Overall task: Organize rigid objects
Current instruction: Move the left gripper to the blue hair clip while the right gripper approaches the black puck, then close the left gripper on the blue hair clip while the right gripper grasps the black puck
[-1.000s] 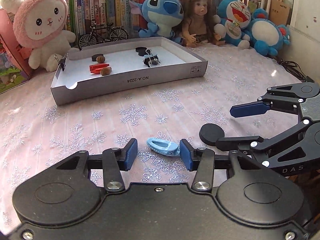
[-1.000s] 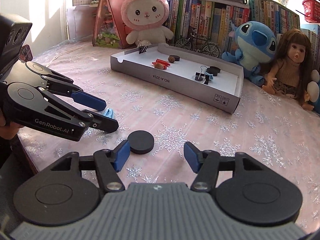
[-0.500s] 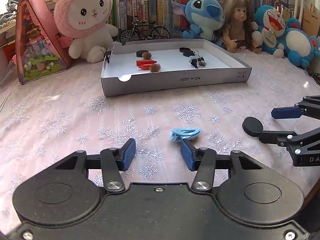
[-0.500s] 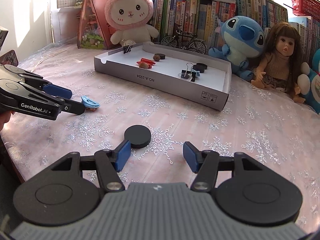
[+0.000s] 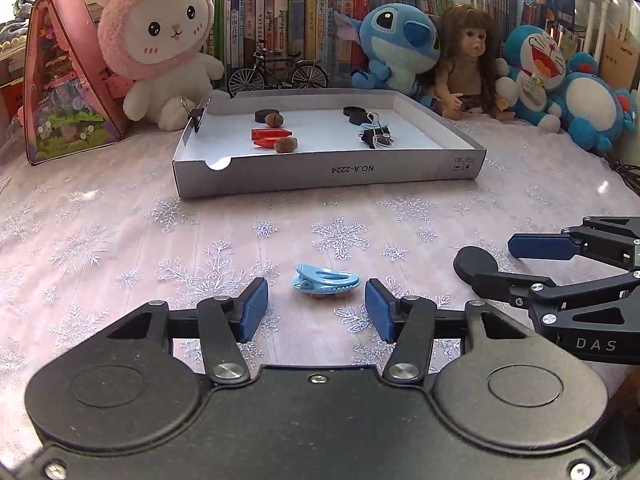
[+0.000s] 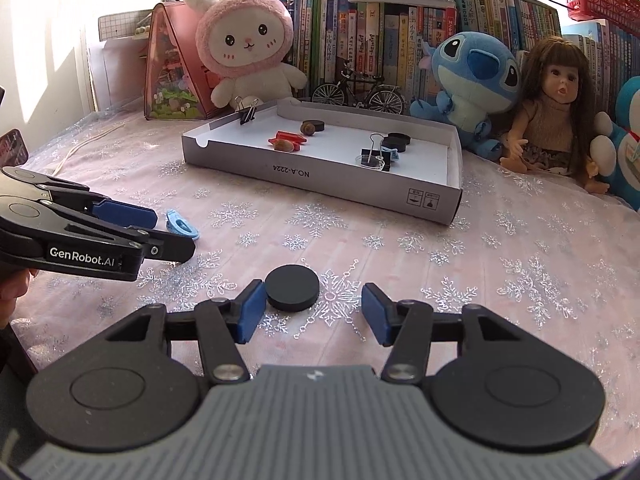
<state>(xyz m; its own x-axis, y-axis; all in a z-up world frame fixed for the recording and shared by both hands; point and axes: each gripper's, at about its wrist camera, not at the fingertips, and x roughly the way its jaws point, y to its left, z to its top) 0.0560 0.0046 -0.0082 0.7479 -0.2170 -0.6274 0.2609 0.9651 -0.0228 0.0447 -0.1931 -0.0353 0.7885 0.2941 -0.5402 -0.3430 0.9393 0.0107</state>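
Clip [image 5: 326, 282] flat, long axis crosswise between opening left tongs [image 5: 316, 310]; right tongs [image 6: 312, 312] apart, closing.

Both your grippers sit low over the table, jaws apart and empty

Your left gripper [image 5: 314, 308] tilts downward and its jaws have just been opening, nothing pressed between the blue pads [image 5: 253, 307]. Your right gripper [image 6: 312, 312] tilts down beside it; its jaws have just been closing but stand well apart. A bit of your hand [image 6: 14, 292] shows behind the left gripper
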